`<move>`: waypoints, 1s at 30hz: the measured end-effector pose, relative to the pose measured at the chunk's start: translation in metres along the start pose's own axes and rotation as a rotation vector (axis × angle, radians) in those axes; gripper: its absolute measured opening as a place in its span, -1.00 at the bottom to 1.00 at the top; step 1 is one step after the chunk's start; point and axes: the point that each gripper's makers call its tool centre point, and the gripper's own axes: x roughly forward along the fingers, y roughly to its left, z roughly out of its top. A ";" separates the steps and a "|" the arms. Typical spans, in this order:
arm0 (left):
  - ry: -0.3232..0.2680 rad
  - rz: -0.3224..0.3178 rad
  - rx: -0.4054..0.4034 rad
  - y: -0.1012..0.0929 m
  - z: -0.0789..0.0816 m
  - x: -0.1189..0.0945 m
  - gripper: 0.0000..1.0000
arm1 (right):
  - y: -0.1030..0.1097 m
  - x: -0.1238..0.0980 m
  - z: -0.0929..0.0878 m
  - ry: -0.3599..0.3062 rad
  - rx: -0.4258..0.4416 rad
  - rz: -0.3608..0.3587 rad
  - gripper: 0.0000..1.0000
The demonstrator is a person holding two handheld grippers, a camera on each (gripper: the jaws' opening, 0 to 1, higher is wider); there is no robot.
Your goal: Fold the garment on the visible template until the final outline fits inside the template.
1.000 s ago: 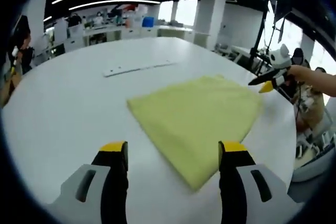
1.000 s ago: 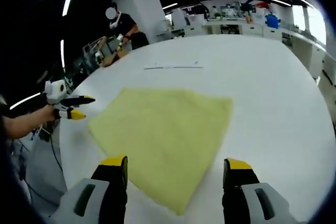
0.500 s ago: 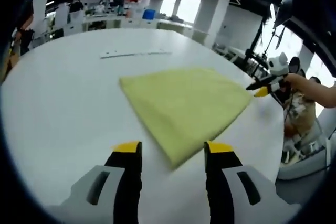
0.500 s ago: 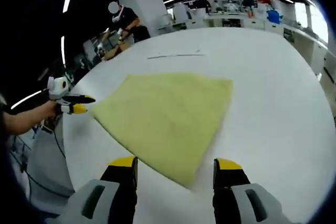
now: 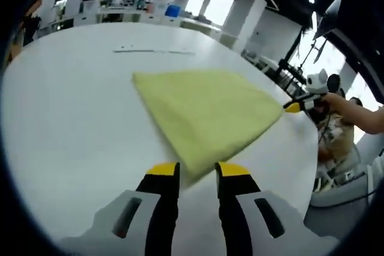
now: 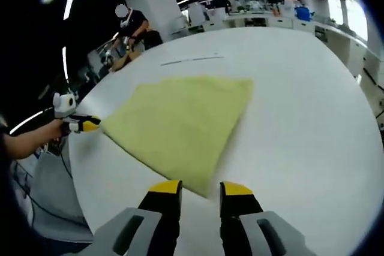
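Both grippers (image 5: 197, 169) (image 6: 201, 187) nearly closed at yellow garment (image 5: 204, 109) corners

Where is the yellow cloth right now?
The yellow cloth lies flat on the white table, one corner between the left gripper jaws, another by the right gripper.
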 end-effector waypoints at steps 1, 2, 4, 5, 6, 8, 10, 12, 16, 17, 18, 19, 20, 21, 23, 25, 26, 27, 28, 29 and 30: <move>0.001 0.001 -0.003 0.001 -0.001 0.000 -0.58 | 0.000 0.000 0.000 -0.003 0.005 0.002 -0.62; 0.003 -0.001 -0.007 0.001 -0.002 0.000 -0.60 | 0.000 0.001 -0.001 -0.007 0.015 0.004 -0.64; 0.004 -0.006 -0.012 0.001 -0.003 0.000 -0.69 | -0.001 0.004 -0.003 -0.009 0.025 0.002 -0.71; 0.004 -0.008 -0.013 0.000 -0.003 0.000 -0.73 | -0.001 0.005 -0.004 -0.008 0.024 0.003 -0.75; 0.004 -0.010 -0.014 0.000 -0.003 0.000 -0.76 | 0.000 0.005 -0.006 -0.007 0.021 0.006 -0.81; 0.006 -0.007 -0.021 0.000 -0.004 0.001 -0.81 | 0.000 0.006 -0.008 -0.001 0.020 0.004 -0.90; 0.007 -0.005 -0.020 0.001 -0.005 0.000 -0.83 | 0.000 0.005 -0.008 -0.001 0.009 0.000 -0.96; -0.002 -0.002 -0.020 0.002 -0.004 0.000 -0.88 | -0.001 0.005 -0.007 -0.008 0.003 0.003 -0.99; -0.001 0.002 -0.023 0.003 -0.005 -0.001 -0.95 | -0.001 0.003 -0.003 -0.020 -0.022 0.001 -1.00; 0.001 0.003 -0.022 0.003 -0.005 -0.002 -0.95 | -0.001 0.003 -0.003 -0.020 -0.022 0.001 -1.00; 0.001 0.016 -0.021 0.005 -0.005 -0.002 -0.95 | 0.000 0.002 -0.003 -0.020 -0.022 0.002 -1.00; -0.001 0.019 -0.013 0.006 -0.005 -0.003 -0.97 | 0.000 0.002 -0.003 -0.020 -0.023 0.002 -1.00; -0.001 0.017 -0.017 0.005 -0.005 -0.003 -0.97 | 0.000 0.002 -0.004 -0.018 -0.030 0.002 -1.00; -0.002 0.013 -0.025 0.005 -0.005 -0.003 -0.98 | 0.001 0.002 -0.005 -0.016 -0.039 0.001 -1.00; -0.003 0.009 -0.021 0.004 -0.006 -0.004 -0.99 | 0.001 0.002 -0.005 -0.016 -0.054 0.000 -1.00; -0.012 0.008 -0.013 0.003 -0.005 -0.005 -1.00 | 0.000 0.001 -0.005 -0.017 -0.056 0.000 -1.00; -0.014 0.007 -0.014 0.003 -0.005 -0.006 -1.00 | 0.001 0.001 -0.005 -0.017 -0.056 0.001 -1.00; -0.014 0.009 -0.015 0.003 -0.005 -0.006 -1.00 | 0.001 0.000 -0.005 -0.017 -0.058 0.002 -1.00; -0.015 0.011 -0.010 0.003 -0.005 -0.006 -1.00 | 0.002 -0.001 -0.005 -0.016 -0.060 0.003 -1.00; -0.014 0.013 -0.007 0.003 -0.005 -0.007 -1.00 | 0.002 -0.001 -0.005 -0.015 -0.062 0.004 -1.00; -0.013 0.013 -0.004 0.003 -0.006 -0.007 -1.00 | 0.003 -0.002 -0.006 -0.014 -0.064 0.005 -1.00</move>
